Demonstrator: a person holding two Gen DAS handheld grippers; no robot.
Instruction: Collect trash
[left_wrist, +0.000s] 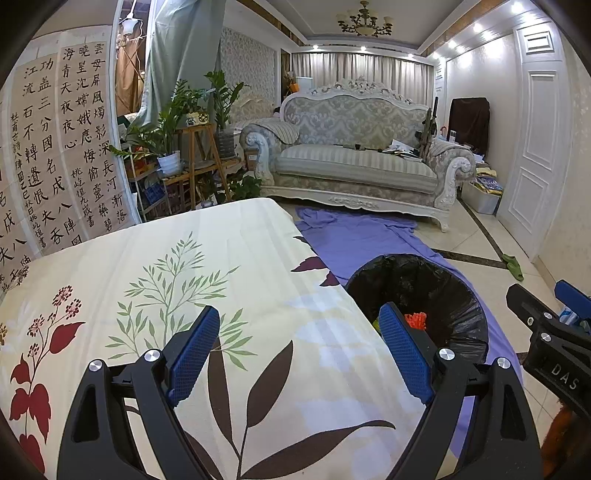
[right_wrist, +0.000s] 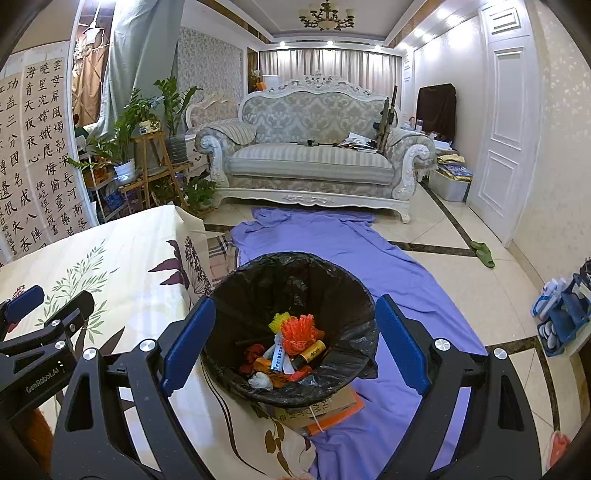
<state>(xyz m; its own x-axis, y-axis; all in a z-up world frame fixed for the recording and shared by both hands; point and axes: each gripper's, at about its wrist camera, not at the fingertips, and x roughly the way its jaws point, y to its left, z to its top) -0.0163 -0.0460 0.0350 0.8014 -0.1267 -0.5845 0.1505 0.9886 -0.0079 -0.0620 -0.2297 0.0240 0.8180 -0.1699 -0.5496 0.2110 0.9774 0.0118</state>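
- Left black two-finger gripper with blue pads (left_wrist: 298, 345): jaws spread wide, nothing between them, hovering over the cream floral-print tablecloth (left_wrist: 155, 280).
- Right black blue-padded gripper (right_wrist: 295, 341): likewise agape and empty, directly above the round bin lined with a black plastic bag (right_wrist: 351, 295).
- Mixed trash (right_wrist: 291, 350) lies in the bin bottom (orange and yellow mesh, a battery, wrappers).
- No litter visible on the cloth; collection looks essentially finished.

In the left wrist view the right tongs (left_wrist: 546, 306) are cut off by the picture's right edge and the black-lined round trash bin (left_wrist: 443, 295) is half hidden behind the left tongs' blue pad, while the print on the small white tube (right_wrist: 276, 356) inside is too small to read.
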